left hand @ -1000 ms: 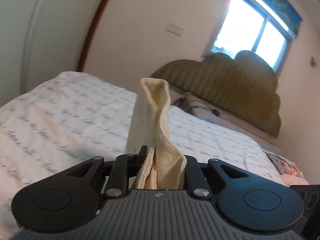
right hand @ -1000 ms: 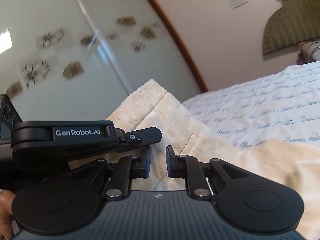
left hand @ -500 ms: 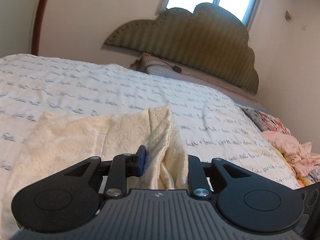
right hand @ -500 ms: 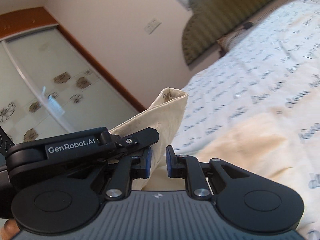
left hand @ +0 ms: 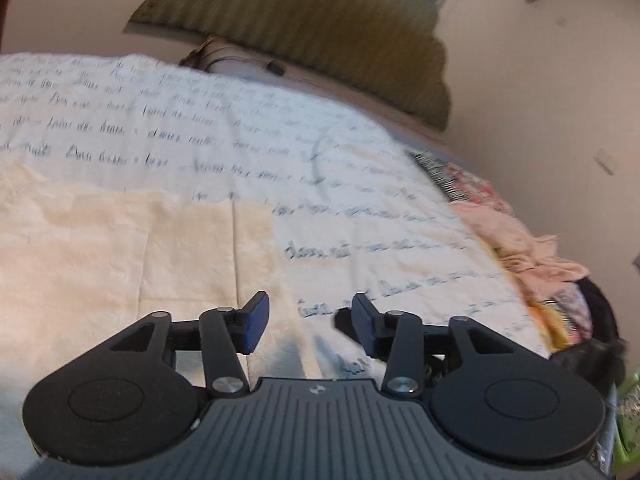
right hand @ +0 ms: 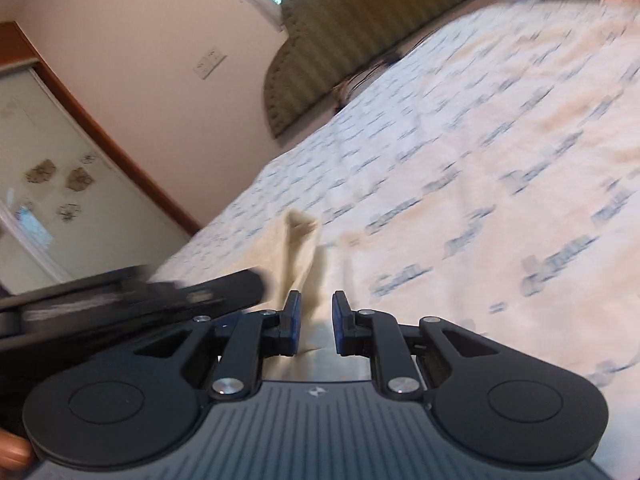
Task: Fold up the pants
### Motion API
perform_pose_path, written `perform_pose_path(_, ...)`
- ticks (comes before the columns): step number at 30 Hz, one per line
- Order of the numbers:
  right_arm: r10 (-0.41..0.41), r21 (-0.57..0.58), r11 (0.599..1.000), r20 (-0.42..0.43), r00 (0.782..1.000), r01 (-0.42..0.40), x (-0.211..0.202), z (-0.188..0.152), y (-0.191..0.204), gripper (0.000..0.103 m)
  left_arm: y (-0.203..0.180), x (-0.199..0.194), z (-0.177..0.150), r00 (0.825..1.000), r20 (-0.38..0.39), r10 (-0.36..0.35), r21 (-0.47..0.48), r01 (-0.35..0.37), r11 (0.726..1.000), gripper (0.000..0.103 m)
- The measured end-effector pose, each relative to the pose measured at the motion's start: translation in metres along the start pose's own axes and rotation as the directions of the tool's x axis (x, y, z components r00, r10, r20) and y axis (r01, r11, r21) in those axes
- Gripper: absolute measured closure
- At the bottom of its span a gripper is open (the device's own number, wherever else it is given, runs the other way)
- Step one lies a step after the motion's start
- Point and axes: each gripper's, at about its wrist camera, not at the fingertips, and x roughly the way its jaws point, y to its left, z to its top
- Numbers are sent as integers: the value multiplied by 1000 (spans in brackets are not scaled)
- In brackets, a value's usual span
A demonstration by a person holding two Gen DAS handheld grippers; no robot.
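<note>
The cream pants (left hand: 120, 248) lie flat on the bed (left hand: 360, 184), spread to the left and ahead of my left gripper (left hand: 306, 320). My left gripper is open and empty, just above the pants' near right edge. In the right wrist view a raised fold of the pants (right hand: 298, 248) stands just ahead of my right gripper (right hand: 316, 322). Its jaws stand slightly apart with cream cloth between them; the pads do not press it. The other gripper's body (right hand: 132, 296) crosses the left of that view, blurred.
The bed has a white cover with blue script. A green padded headboard (left hand: 320, 28) and a pillow stand at the far end. A heap of pink and patterned clothes (left hand: 532, 256) lies at the bed's right edge. A wardrobe door (right hand: 52, 184) is at the left.
My left gripper has opened and let go of the pants, which now lie flat. Both grippers have dropped toward the bed. The right jaws have opened a little wider.
</note>
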Motion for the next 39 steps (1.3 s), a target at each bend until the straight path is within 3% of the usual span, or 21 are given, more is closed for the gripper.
perform_pose_path(1, -45, -17, 999, 33, 998, 46, -8, 1, -2, 87, 1, -16, 3, 999, 43, 6, 37, -7, 999, 40)
perform_pose_path(3, -102, -71, 992, 90, 991, 108, -18, 9, 6, 87, 7, -39, 8, 983, 144, 110, 104, -126, 987, 19)
perform_pose_path(4, -91, -110, 989, 104, 990, 103, -19, 14, 14, 87, 11, -48, 11, 962, 197, 187, 133, -215, 967, 15)
perform_pose_path(6, -43, -199, 978, 84, 996, 59, -11, 21, 35, 87, 26, -55, 12, 896, 280, 346, 192, -405, 894, 14)
perform_pose_path(8, 5, -317, 949, 30, 1000, 5, 5, 21, 61, 87, 45, -53, 12, 834, 280, 475, 220, -537, 814, 15)
perform_pose_path(9, 28, -370, 928, -11, 1000, -31, 17, 19, 73, 87, 58, -52, 10, 819, 253, 515, 218, -567, 794, 16)
perform_pose_path(10, 49, -408, 910, -57, 997, -68, 29, 16, 83, 87, 71, -53, 6, 822, 220, 525, 207, -565, 799, 16)
perform_pose_path(12, 57, -438, 890, -167, 984, -125, 57, 6, 90, 87, 92, -51, -7, 853, 140, 502, 177, -521, 835, 16)
perform_pose_path(14, -31, -465, 882, -222, 975, -78, 83, -5, 81, 88, 107, -36, -22, 871, 41, 490, 205, -487, 849, 16)
perform_pose_path(16, -52, -440, 896, -222, 974, -52, 89, -7, 63, 88, 114, -27, -36, 868, 41, 495, 235, -490, 840, 17)
perform_pose_path(19, 10, -332, 941, -183, 983, -72, 62, 2, 57, 87, 113, -41, -38, 875, 105, 473, 210, -484, 849, 19)
perform_pose_path(21, 30, -379, 921, -148, 988, -85, 41, 1, 64, 86, 110, -49, -37, 877, 135, 462, 193, -480, 856, 18)
perform_pose_path(23, 52, -428, 894, -186, 981, -128, 31, -6, 68, 85, 109, -47, -40, 886, 94, 453, 233, -462, 855, 18)
perform_pose_path(25, -16, -512, 851, -252, 968, -119, 34, -22, 69, 86, 104, -46, -54, 900, 83, 429, 311, -432, 846, 17)
perform_pose_path(26, -35, -557, 823, -248, 968, -113, 35, -29, 68, 86, 101, -51, -63, 896, 114, 429, 346, -441, 828, 18)
perform_pose_path(28, -34, -530, 843, -229, 973, -95, 27, -31, 66, 85, 101, -72, -72, 879, 194, 435, 342, -476, 810, 17)
perform_pose_path(31, -47, -525, 850, -164, 985, -47, 4, -35, 88, 84, 114, -110, -75, 873, 246, 421, 266, -478, 837, 15)
perform_pose_path(34, 57, -584, 801, -146, 988, -132, -10, -56, 122, 84, 133, -138, -74, 830, 261, 492, 201, -546, 813, 15)
perform_pose_path(35, 87, -611, 773, -164, 983, -171, -12, -66, 134, 84, 138, -144, -74, 830, 246, 501, 193, -549, 813, 15)
perform_pose_path(38, 164, -659, 691, -258, 952, -297, -13, -99, 166, 79, 145, -162, -81, 866, 209, 455, 215, -494, 842, 15)
perform_pose_path(39, 191, -649, 681, -290, 938, -340, -14, -107, 171, 70, 143, -164, -85, 879, 192, 436, 249, -473, 845, 15)
